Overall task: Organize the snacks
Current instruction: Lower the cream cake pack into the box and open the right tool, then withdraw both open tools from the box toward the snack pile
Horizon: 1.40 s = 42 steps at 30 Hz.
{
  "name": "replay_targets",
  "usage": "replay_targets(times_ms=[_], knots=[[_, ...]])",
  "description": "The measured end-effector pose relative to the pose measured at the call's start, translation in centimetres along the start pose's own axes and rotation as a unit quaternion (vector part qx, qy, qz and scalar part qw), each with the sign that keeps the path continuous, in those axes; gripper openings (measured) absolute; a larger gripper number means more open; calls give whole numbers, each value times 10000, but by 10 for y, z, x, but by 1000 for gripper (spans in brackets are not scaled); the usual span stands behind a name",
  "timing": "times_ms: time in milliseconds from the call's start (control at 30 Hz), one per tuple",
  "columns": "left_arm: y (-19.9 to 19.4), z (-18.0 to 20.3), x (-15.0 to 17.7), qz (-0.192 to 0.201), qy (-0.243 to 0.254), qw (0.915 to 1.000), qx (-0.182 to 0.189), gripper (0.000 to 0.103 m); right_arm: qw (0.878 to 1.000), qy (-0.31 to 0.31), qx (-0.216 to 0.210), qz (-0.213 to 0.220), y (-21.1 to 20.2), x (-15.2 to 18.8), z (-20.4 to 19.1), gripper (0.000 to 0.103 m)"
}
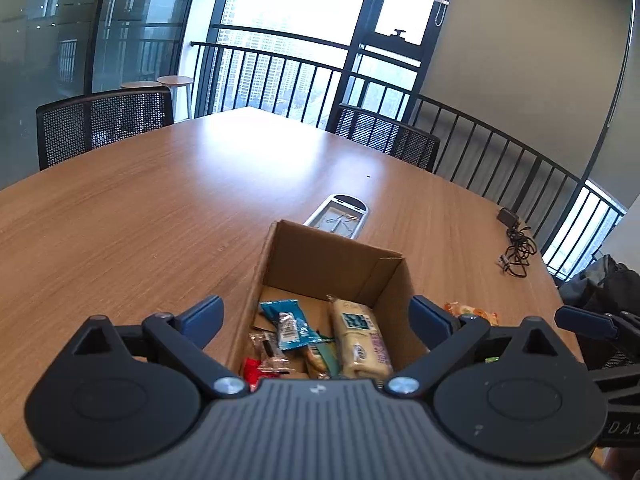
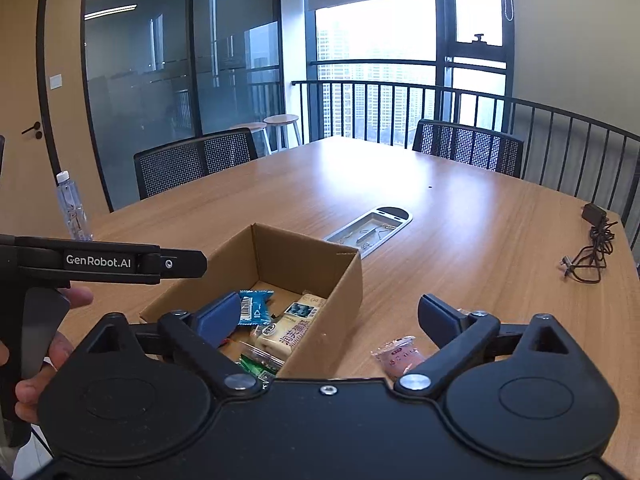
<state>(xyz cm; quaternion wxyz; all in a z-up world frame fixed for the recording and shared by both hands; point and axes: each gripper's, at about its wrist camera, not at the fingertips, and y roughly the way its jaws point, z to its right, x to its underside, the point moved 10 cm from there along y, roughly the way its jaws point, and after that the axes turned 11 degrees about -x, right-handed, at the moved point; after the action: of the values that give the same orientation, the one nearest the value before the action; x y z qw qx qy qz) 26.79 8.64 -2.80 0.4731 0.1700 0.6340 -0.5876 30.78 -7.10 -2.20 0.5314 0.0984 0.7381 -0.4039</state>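
— Meeting room, wide wooden bench (image 1: 160, 208), railed window behind. Left wrist view?

— Open brown cardboard box (image 1: 340, 264) straight ahead, holding a blue foil packet (image 1: 286, 322), a pale yellow wrapped bar (image 1: 360, 336), a red wrapper (image 1: 251, 370). Left gripper (image 1: 316, 318) with fingers wide, holding nothing. Orange-and-white packet (image 1: 472, 312) lying outside, right of the box.

— Right wrist view?

— Same box (image 2: 304, 256) to the left. Right gripper (image 2: 328, 318) with fingers wide, empty. Pink sealed snack pouch (image 2: 398, 354) on the bench, just beside the box.

— Progress?

— Most snacks boxed, probably; at least that stray pouch left to load.
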Motion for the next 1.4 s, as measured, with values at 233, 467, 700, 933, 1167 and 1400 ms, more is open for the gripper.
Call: replay_targets(times_ms=[233,467,700,933,1167,1400], knots=[[-14,13,1,78,-46,9999,129,103,9998,34,85,167,-20,2,5,103],[-29,29,4,251,-78,9991,330,103,9993,164,194,272,-36,10,20,103],[-37,41,10,397,-25,9984,407,103,9990,220,256,306,-48,19,30,103],[-45,56,12,421,199,9981,406,103,9987,262,253,345,-59,23,36,103],[-48,72,17,338,387,9975,477,103,9984,315,291,362,-68,31,47,103],[-50,90,26,252,588,9965,547,103,9976,460,428,300,-74,43,64,103]])
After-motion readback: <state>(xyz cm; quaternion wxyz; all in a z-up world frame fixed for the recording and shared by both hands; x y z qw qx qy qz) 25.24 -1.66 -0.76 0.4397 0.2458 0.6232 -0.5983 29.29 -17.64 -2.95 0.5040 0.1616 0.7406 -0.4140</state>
